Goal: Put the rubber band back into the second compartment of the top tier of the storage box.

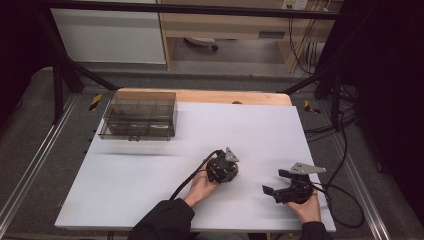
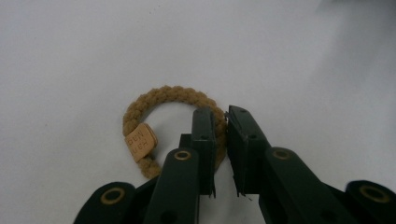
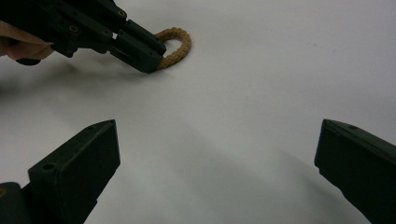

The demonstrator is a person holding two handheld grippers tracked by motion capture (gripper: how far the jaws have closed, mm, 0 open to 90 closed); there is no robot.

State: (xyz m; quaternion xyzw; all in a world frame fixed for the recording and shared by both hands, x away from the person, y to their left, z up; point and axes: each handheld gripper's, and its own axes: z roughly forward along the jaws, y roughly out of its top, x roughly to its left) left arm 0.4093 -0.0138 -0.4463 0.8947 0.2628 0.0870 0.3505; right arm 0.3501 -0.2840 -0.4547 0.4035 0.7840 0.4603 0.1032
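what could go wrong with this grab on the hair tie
The left gripper pinches just one side of the hair tie, so the soft braid may slip out or dangle and swing when lifted. The jaws' tips sit low against the table and could scrape it.

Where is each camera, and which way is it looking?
High view: sits above the person's side, looks forward and down on the white table; shows both forearms, the left gripper and right gripper.
Left gripper view: rides the left gripper, looks along its jaws pinching the brown braided ring.
Right gripper view: rides the right gripper, looks between its wide-open jaws across the table.
Shared: both gripper views show the ring.
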